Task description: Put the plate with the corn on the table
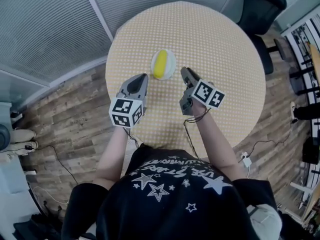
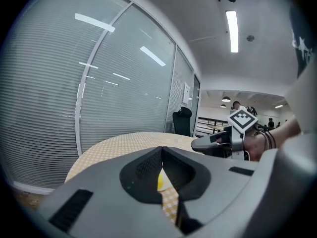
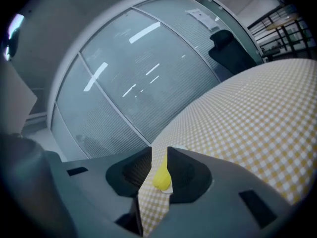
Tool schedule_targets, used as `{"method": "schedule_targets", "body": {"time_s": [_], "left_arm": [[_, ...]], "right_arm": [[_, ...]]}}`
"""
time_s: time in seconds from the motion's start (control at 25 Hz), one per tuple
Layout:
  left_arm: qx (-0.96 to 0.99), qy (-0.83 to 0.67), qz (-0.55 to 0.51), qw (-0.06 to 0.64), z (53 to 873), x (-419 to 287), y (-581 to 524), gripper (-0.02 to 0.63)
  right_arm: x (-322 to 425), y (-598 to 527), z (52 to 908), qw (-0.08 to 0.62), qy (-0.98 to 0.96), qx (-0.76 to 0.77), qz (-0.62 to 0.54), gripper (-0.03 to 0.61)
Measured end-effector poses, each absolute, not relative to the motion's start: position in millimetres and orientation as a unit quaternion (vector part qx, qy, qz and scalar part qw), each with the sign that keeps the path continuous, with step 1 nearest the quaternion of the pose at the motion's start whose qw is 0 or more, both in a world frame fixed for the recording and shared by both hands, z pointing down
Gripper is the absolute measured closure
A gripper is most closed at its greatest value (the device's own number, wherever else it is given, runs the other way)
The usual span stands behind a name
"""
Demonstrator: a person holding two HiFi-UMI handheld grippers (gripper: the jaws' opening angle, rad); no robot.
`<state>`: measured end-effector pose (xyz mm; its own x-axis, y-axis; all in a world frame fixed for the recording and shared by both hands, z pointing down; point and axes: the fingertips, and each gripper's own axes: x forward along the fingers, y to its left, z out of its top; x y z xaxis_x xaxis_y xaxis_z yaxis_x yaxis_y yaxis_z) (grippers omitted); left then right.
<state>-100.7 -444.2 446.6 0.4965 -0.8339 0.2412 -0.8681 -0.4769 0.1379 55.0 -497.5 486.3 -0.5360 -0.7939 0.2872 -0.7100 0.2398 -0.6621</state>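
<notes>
left tongs [image 1: 143, 77] closed, empty | right tongs [image 1: 184, 71] narrowly parted, empty | plate [image 1: 172, 62] with corn [image 1: 160, 64] rests on bench [image 1: 225, 54] just ahead, between both tips | step: placement looks done | next: back clear without nudging plate

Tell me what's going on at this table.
A person holds a gripper in each hand over the round checked table. The plate with the corn sits on the table just beyond both grippers, untouched. The left gripper has its jaws together, empty; the right gripper has them apart, gripping nothing.
</notes>
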Motion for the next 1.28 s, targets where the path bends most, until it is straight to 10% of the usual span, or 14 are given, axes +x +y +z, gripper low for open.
{"method": "schedule_targets", "body": {"time_s": [0.84,1.28], "left_arm": [[0.867,-0.491,0.040,0.076,390.6,-30.0,-269.6,0.609],[0.869,-0.491,0.030,0.050,383.2,2.7,-163.0,0.609]], "right_arm": [[97.2,-295.9,400.7,-0.018,0.878,-0.473,-0.075,0.522],[100.9,-190.2,408.3,0.032,0.909,-0.399,-0.117,0.526]]}}
